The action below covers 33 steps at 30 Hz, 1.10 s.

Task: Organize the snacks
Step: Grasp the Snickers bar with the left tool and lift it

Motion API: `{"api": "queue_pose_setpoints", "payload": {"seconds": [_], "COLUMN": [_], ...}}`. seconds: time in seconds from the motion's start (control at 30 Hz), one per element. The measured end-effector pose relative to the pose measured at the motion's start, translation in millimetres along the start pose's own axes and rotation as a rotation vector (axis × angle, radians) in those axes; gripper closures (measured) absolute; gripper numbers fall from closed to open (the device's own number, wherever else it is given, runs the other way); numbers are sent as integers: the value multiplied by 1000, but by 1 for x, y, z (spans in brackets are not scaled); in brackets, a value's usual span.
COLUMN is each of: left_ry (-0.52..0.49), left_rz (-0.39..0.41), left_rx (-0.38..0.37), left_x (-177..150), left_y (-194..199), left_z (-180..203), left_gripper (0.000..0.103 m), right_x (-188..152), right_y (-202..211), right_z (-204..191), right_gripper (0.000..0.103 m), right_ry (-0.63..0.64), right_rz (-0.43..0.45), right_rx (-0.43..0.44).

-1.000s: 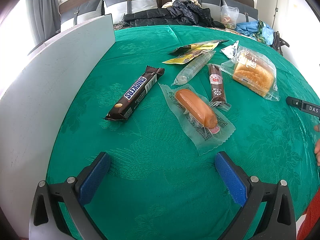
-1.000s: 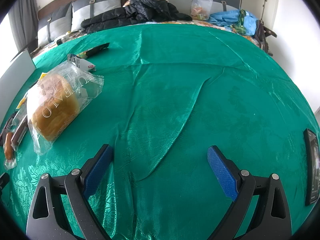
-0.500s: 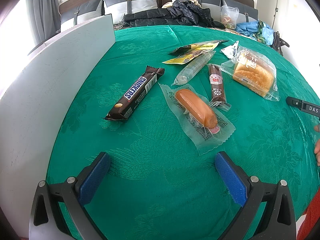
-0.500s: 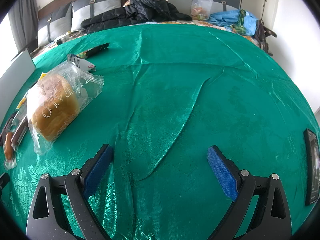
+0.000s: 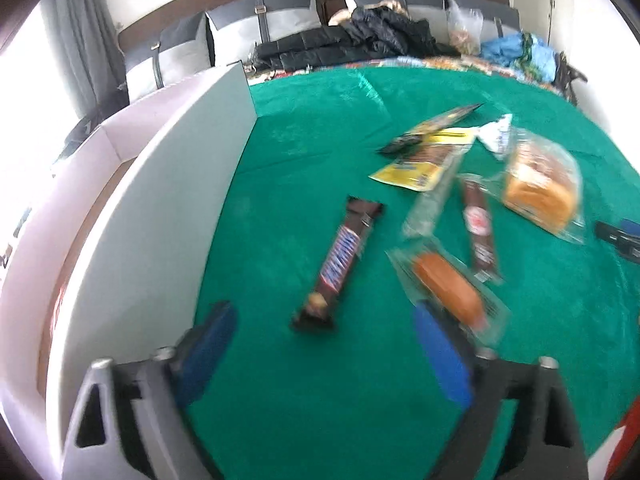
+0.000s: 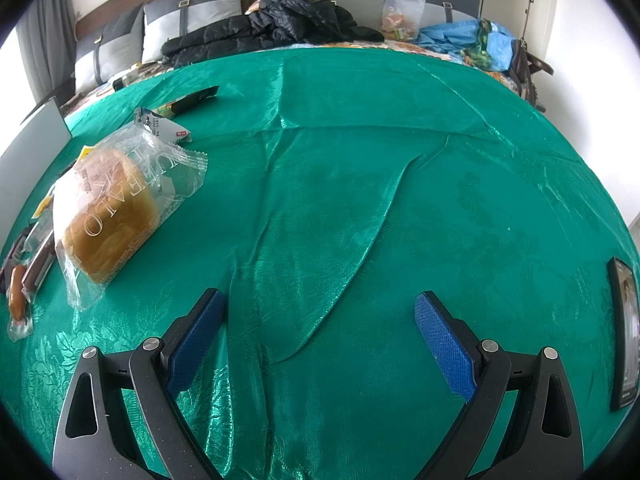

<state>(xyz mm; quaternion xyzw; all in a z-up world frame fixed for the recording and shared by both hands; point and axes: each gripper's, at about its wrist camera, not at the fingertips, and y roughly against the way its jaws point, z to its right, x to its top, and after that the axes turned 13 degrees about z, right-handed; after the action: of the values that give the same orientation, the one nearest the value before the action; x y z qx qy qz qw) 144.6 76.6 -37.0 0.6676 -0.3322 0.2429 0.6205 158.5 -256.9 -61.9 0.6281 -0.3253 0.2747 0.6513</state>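
Snacks lie on a green cloth. In the blurred left wrist view a Snickers bar point(image 5: 340, 264) lies just ahead of my open, empty left gripper point(image 5: 324, 352). A sausage in clear wrap point(image 5: 448, 292) lies by the right finger. Beyond are a dark stick snack point(image 5: 478, 228), a clear tube pack point(image 5: 432, 196), a yellow packet point(image 5: 420, 164) and bagged bread point(image 5: 538, 188). My right gripper point(image 6: 320, 340) is open and empty over bare cloth; the bread point(image 6: 116, 212) lies to its left.
A white open box point(image 5: 168, 184) stands along the left edge of the cloth. A phone point(image 6: 624, 332) lies at the right edge. A black jacket point(image 6: 276, 28), pillows and bags lie at the back. The cloth has raised folds point(image 6: 320, 260) ahead of the right gripper.
My left gripper has moved forward and left toward the Snickers bar, and the view is blurred from motion. The right gripper has not moved.
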Motion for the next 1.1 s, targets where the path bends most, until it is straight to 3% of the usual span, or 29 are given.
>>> {"api": "queue_pose_setpoints", "payload": {"seconds": [0.07,0.2,0.27,0.33,0.47,0.57,0.67,0.83,0.9,0.97,1.1], "left_ry": [4,28,64,100,173,208,240,183,165,170,214], "left_rz": [-59,-126,-102,-115,-109,-95,-80,-41,-23,-13,-9], "left_rx": [-16,-72,-120,-138,-175,-119,-33,25,58,73,69], "left_x": [9,11,16,16,-2,-26,-38,-51,-55,-59,-66], "left_y": [-25,-56,-56,-52,-21,6,14,13,17,15,13], "left_z": [-6,-6,-1,6,37,49,35,22,23,19,5], "left_gripper": [38,45,82,87,86,86,86,82,67,42,28], "right_x": [0,0,0,1,1,1,1,1,1,1,1], "right_y": [0,0,0,0,0,0,0,0,0,0,0], "right_z": [0,0,0,-1,-1,-1,-1,-1,-1,-1,-1], "right_gripper": [6,6,6,6,6,6,6,6,6,6,6], "right_ry": [0,-2,-2,-2,-3,-3,-4,-5,-5,-5,-6], "right_rz": [0,-1,-1,-1,-2,-2,-3,-4,-4,-4,-5], "right_rx": [-1,-1,-1,-2,-3,-3,-4,-5,-6,-6,-6]}}
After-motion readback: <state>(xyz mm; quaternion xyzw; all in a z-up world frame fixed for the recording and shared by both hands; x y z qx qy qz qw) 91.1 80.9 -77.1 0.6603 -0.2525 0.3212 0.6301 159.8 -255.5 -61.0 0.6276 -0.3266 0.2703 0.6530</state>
